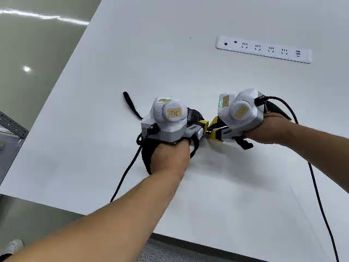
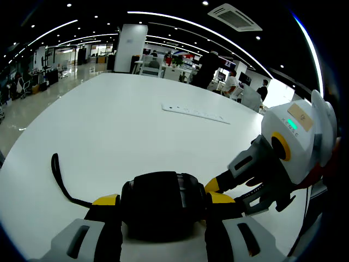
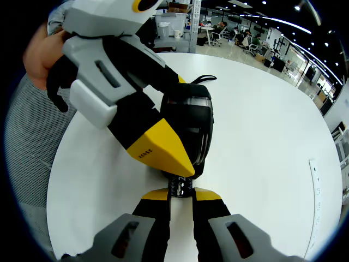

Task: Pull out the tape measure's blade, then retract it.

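Your left gripper (image 1: 197, 129) is clamped across the tape measure (image 2: 163, 204). Its two yellow-tipped jaws press against opposite flanks of the round black case, which rests on the white table (image 1: 98, 82) near the middle of the head view. Your right gripper (image 3: 181, 192) meets it from the 3 o'clock side in that view. Its jaws stand nearly together with only a thin slot between them, and the blade tip (image 3: 180, 184) sits pinched in that slot right at the case's mouth, so I judge the blade hardly drawn at all. In the right gripper view the case lies dead ahead at 12 o'clock, just beyond the jaw tips, and that is the relation that matters. The blade's long axis runs from case to right gripper, roughly 9 to 3 across the head view, so pull straight back along it while the left pins the case (a sideways tug would likely kink the strip). The case looks like thick, rounded matte plastic with a glossier rim. In the head view its thin black wrist strap (image 1: 131, 103) trails off toward 10 o'clock. A white power strip (image 1: 263, 49) lies well apart at 1 o'clock, out of the line of pull.
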